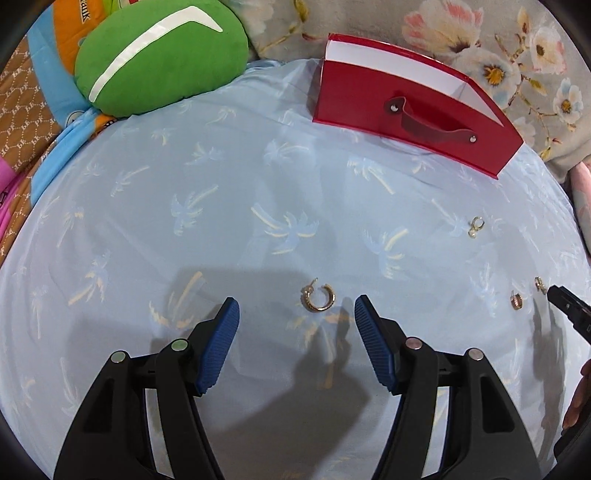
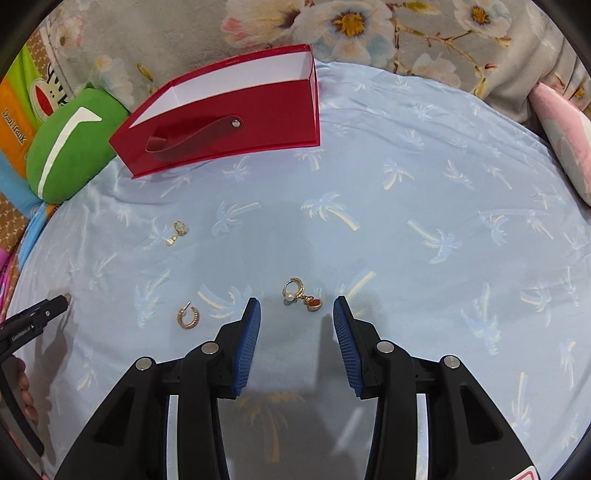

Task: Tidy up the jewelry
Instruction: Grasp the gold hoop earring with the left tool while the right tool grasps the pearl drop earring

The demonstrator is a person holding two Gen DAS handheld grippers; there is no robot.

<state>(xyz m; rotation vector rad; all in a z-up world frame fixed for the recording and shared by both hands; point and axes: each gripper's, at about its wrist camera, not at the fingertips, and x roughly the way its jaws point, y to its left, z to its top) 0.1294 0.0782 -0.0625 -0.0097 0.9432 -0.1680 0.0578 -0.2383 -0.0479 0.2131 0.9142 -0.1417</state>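
Several gold earrings lie on a pale blue palm-print cloth (image 1: pixel 221 221). In the left wrist view a gold hoop earring (image 1: pixel 318 298) lies just ahead of my left gripper (image 1: pixel 297 301), level with its open blue pads and touching neither. In the right wrist view a pearl-and-red drop earring (image 2: pixel 301 295) lies on the cloth just beyond my right gripper (image 2: pixel 296 302), which is open and empty. A ribbed hoop (image 2: pixel 188 317) and a pearl drop earring (image 2: pixel 176 232) lie to its left. An open red box (image 1: pixel 413 122) (image 2: pixel 221 122) with a strap handle stands at the back.
A green cushion (image 1: pixel 159 59) sits at the back left beside the box. A floral blanket (image 2: pixel 369 29) runs along the back and a pink pillow (image 2: pixel 565 147) lies at the right. A finger of the other gripper shows at each view's edge.
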